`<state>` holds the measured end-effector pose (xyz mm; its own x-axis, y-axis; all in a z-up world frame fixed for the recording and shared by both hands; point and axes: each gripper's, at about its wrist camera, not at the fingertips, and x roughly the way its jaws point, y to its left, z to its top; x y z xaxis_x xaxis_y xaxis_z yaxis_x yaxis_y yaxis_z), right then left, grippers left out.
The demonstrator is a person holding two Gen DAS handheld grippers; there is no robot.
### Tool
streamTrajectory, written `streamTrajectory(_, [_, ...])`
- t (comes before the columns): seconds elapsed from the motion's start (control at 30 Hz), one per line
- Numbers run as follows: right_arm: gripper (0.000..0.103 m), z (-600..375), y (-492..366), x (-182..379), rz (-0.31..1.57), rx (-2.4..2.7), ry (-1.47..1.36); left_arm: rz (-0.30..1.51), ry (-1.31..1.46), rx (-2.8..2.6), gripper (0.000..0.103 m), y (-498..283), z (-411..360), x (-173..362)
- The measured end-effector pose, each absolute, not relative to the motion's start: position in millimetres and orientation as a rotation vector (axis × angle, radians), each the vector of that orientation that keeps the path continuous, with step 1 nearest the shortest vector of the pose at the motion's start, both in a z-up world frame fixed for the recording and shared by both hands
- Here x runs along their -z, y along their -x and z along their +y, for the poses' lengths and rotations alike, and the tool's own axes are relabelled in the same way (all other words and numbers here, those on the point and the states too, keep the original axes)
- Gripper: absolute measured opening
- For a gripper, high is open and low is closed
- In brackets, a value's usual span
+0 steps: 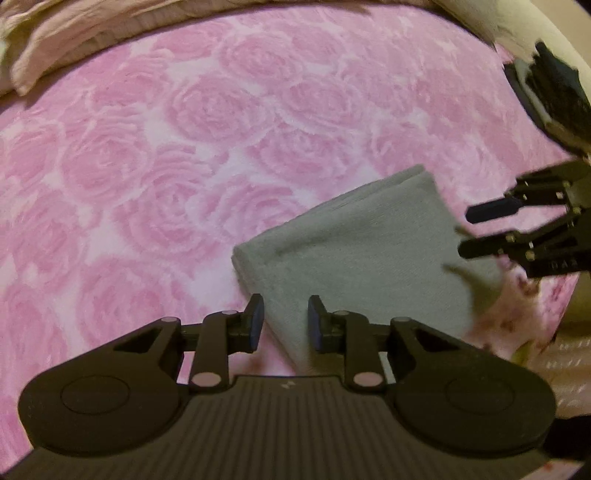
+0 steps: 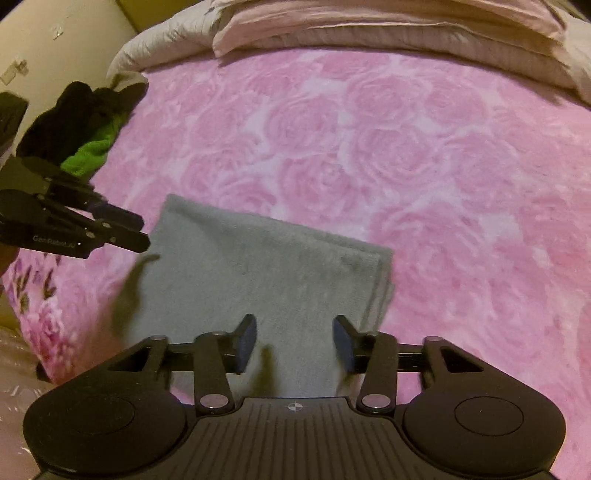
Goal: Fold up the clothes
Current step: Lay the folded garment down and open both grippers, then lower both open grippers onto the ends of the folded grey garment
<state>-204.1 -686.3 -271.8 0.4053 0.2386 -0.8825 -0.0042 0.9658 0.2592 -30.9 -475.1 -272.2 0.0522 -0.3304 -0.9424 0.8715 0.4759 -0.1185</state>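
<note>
A grey towel (image 1: 354, 251), already folded into a thick rectangle, is lying flat on the pink rose-patterned blanket (image 1: 147, 166) covering the bed. The left claw (image 1: 283, 322) is hovering over one corner of the towel with its jaws standing apart and nothing between them. The right claw (image 2: 294, 341) is hanging above the towel's near edge, jaws spread wide and gripping nothing. A heap of black and green clothes (image 2: 85, 129) is sitting at the blanket's edge, well apart from the towel. Pale pillows (image 2: 388, 29) are lying along the far side.
</note>
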Motion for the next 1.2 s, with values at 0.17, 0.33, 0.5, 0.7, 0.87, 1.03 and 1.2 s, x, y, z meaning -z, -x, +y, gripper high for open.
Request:
streamTrajectory(0.17, [0.054, -690.6, 225.3, 240.3, 1.221, -0.082, -0.295, 1.209, -0.486, 0.898, 0.021, 63.4, -458.7, 230.4])
streamTrajectory(0.33, [0.055, -683.5, 241.2, 212.1, 1.245, -0.091, -0.275, 1.208, -0.417, 0.830, 0.021, 99.6, -442.1, 202.1])
streamTrajectory(0.5, [0.055, -673.8, 256.5, 197.8, 1.249, -0.133, -0.233, 1.195, -0.377, 0.802, 0.021, 127.6, -432.1, 187.0])
streamTrajectory(0.7, [0.055, -663.9, 271.1, 188.5, 1.255, -0.126, -0.215, 1.193, -0.364, 0.817, 0.021, 143.3, -422.7, 181.1])
streamTrajectory(0.87, [0.055, -656.7, 278.8, 189.0, 1.259, -0.089, -0.215, 1.173, -0.419, 0.857, 0.026, 146.3, -418.6, 184.6])
streamTrajectory(1.03, [0.062, -634.3, 290.7, 194.8, 1.184, -0.118, 0.013, 0.997, -0.654, 0.935, 0.058, 164.4, -415.4, 188.8])
streamTrajectory(1.2, [0.072, -604.1, 308.6, 216.3, 1.104, -0.215, 0.313, 0.755, -0.999, 1.063, 0.059, 195.6, -416.1, 211.8])
